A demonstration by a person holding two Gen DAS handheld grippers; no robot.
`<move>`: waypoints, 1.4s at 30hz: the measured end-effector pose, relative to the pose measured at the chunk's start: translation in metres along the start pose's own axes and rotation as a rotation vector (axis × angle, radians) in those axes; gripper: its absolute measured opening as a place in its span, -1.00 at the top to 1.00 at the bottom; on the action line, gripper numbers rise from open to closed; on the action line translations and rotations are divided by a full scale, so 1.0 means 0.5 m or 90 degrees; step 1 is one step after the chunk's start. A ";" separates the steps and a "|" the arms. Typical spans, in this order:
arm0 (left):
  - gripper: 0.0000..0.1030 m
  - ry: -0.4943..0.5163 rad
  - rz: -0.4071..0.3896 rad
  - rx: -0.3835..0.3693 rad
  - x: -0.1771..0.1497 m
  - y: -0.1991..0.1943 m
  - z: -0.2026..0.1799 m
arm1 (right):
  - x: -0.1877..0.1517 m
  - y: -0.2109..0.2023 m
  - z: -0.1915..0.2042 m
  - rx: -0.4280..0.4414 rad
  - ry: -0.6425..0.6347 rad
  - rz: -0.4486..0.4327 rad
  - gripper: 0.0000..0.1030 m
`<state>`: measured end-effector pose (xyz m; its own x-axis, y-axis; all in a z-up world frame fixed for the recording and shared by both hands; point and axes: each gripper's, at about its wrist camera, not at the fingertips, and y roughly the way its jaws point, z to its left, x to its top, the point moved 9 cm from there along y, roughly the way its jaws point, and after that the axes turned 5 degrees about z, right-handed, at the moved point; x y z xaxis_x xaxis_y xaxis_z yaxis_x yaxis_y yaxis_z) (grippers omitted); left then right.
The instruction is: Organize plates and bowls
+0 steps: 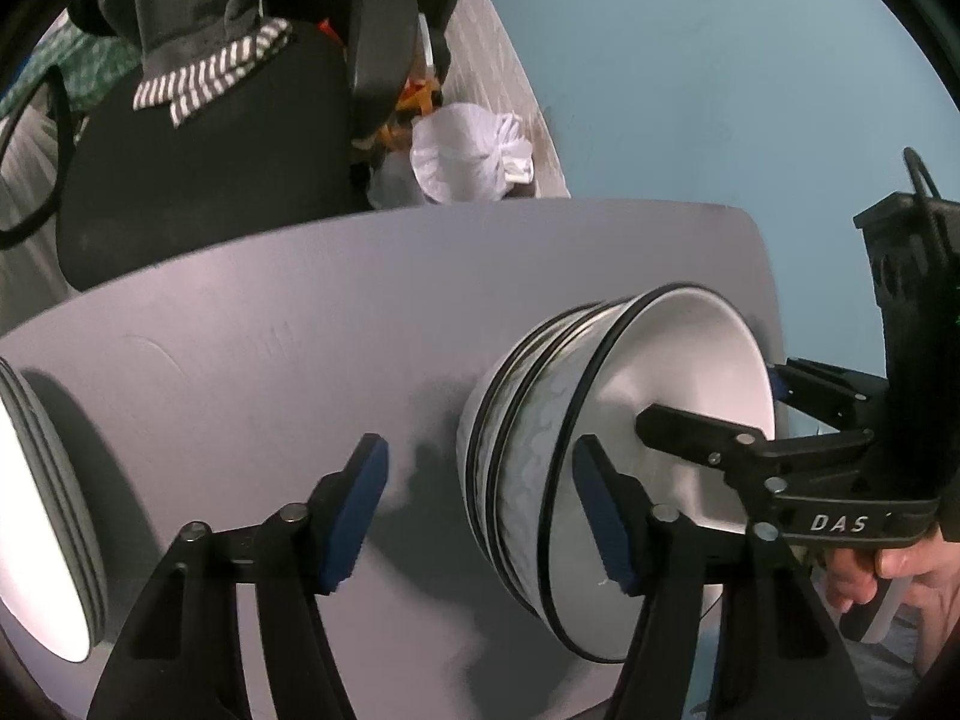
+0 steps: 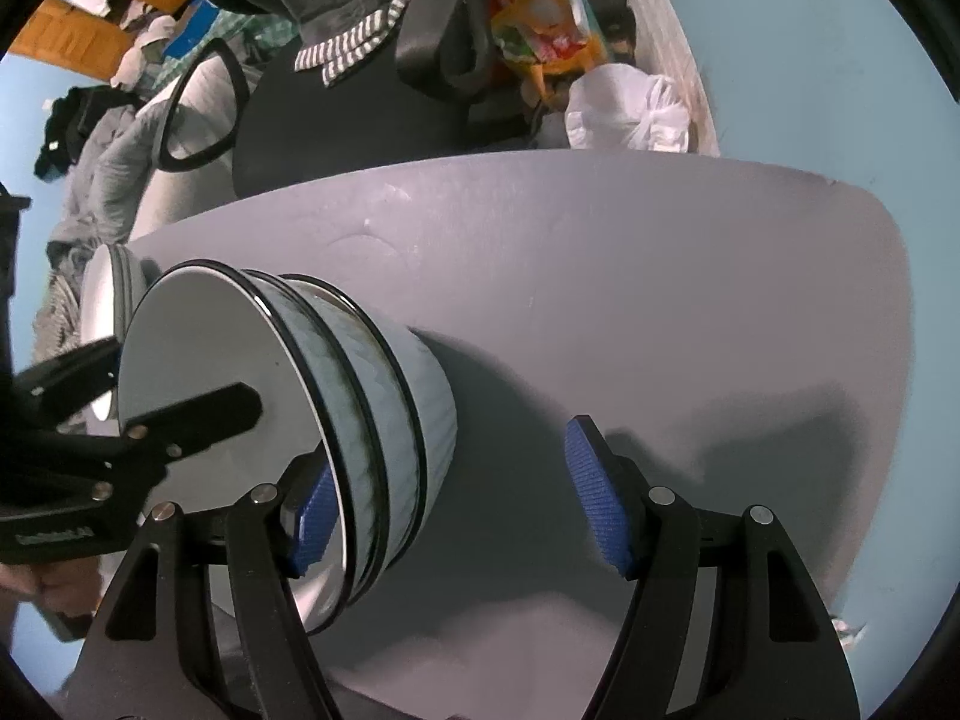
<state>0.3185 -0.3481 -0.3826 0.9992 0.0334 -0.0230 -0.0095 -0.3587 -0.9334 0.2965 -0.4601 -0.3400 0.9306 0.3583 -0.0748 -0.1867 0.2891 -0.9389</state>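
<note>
Two handheld grippers [image 1: 480, 516] [image 2: 462, 510] of black plastic carry ribbed blue pads [image 2: 594, 498] and silver pivot screws [image 1: 294, 513]. One arm bears white lettering, apparently "DAS" [image 1: 837, 523]. A black cable [image 1: 921, 171] loops above the housing.

Pale grey counter [image 1: 252, 324], a stack of nested black-rimmed bowls [image 1: 540, 432] on it, a stack of white plates [image 1: 42, 516] at its left edge
</note>
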 end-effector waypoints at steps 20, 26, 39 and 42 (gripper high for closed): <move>0.29 -0.015 0.045 -0.068 -0.009 0.004 -0.008 | 0.001 0.003 0.033 0.085 0.007 0.044 0.44; 0.43 -0.020 0.052 -0.080 -0.008 0.004 0.001 | -0.001 0.003 0.036 0.079 -0.001 0.035 0.45; 0.45 -0.023 0.063 -0.080 -0.006 0.008 -0.001 | -0.002 0.002 0.038 0.049 0.011 0.015 0.40; 0.43 -0.039 0.072 -0.095 -0.006 0.013 0.003 | 0.000 0.004 0.030 0.069 0.037 0.031 0.41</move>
<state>0.3156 -0.3492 -0.3892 0.9878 0.0397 -0.1506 -0.1112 -0.4971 -0.8605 0.2915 -0.4461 -0.3366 0.9355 0.3234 -0.1423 -0.2628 0.3677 -0.8920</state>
